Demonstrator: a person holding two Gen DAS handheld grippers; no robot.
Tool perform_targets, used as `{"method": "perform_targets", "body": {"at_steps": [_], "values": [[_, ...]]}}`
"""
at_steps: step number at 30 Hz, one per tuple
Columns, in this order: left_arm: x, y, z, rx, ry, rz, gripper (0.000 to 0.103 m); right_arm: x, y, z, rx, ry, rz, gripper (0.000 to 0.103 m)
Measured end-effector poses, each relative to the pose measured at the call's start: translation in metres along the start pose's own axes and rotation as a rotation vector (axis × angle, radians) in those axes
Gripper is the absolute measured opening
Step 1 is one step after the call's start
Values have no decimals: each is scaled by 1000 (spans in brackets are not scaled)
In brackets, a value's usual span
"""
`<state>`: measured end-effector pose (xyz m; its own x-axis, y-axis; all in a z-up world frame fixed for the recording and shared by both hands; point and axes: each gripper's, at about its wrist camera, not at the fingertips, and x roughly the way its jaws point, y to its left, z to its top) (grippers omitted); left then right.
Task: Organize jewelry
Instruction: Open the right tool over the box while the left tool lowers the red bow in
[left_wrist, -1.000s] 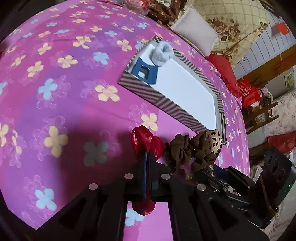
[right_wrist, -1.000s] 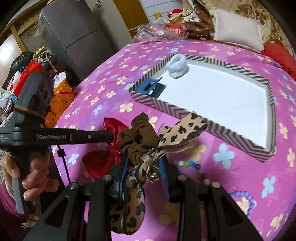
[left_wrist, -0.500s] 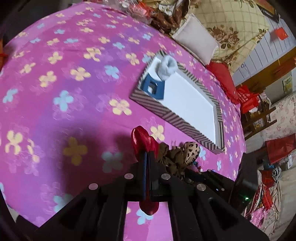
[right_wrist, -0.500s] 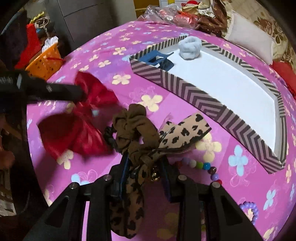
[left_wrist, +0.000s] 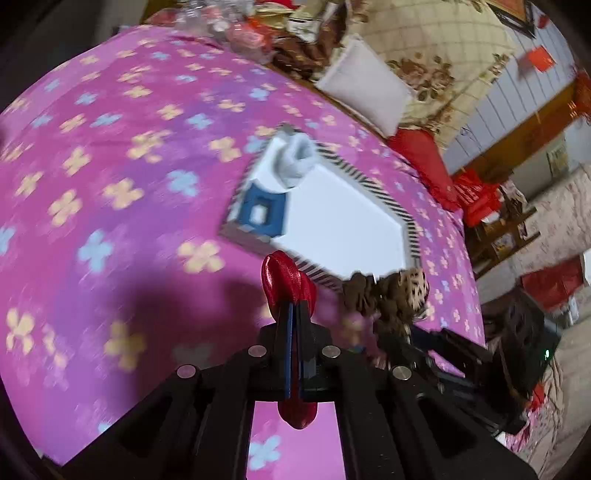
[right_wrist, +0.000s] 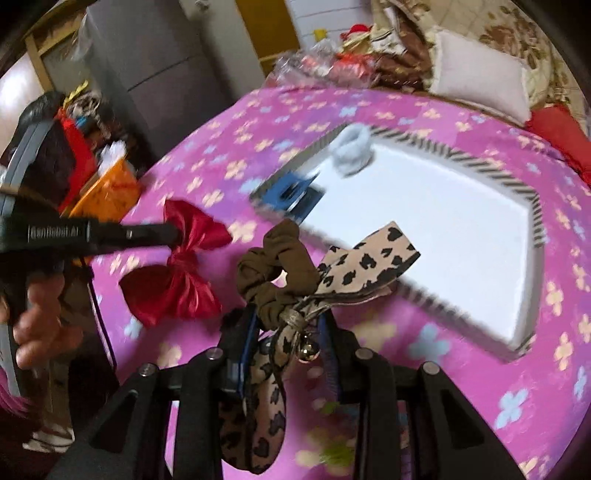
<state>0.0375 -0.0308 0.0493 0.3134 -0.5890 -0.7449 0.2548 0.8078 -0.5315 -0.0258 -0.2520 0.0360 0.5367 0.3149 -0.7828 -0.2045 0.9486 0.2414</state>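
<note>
Red satin bow (right_wrist: 177, 273): left of centre in the right wrist view, off the bedspread, pinched by one lobe in my left gripper (right_wrist: 173, 232), which enters from the left edge. In the left wrist view the same bow (left_wrist: 288, 280) shows only as a red fold bulging past the closed fingers, low centre. Jaws clamped flat on the fabric; a thin grip suits satin, I judge, since the lobe has no bulk.

Brown scrunchie with leopard-print ribbon (right_wrist: 295, 280): centre of the right wrist view, held in my right gripper (right_wrist: 288, 332), jaws partly closed around the knot, where the bundle is thickest. A small bell hangs below the knot; the ribbon tail droops between the fingers.

Striped tray (right_wrist: 532, 218): upper right of centre, white floor mostly bare. Pale fluffy scrunchie (right_wrist: 351, 155) and blue clip (right_wrist: 291, 195) sit at its left end. Both held pieces hover short of its near rim, probably on their way in.

View differences: only the right view shows the bow's full shape and the hand (right_wrist: 40, 321) on the left grip. The left view shows the tray (left_wrist: 410, 229) lengthwise.

Purple floral bedspread (left_wrist: 110, 147) is under everything.
</note>
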Motion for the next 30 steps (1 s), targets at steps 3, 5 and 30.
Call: {"method": "perform_targets", "body": {"at_steps": [3, 5, 30], "values": [[15, -14, 14, 28, 11, -12, 8, 3, -23, 18, 42, -19, -32, 33], [31, -23, 29, 46, 24, -21, 8, 9, -37, 31, 68, -23, -48, 33], [142, -9, 93, 109, 69, 172, 8, 158, -132, 140, 313, 36, -38, 41]]}}
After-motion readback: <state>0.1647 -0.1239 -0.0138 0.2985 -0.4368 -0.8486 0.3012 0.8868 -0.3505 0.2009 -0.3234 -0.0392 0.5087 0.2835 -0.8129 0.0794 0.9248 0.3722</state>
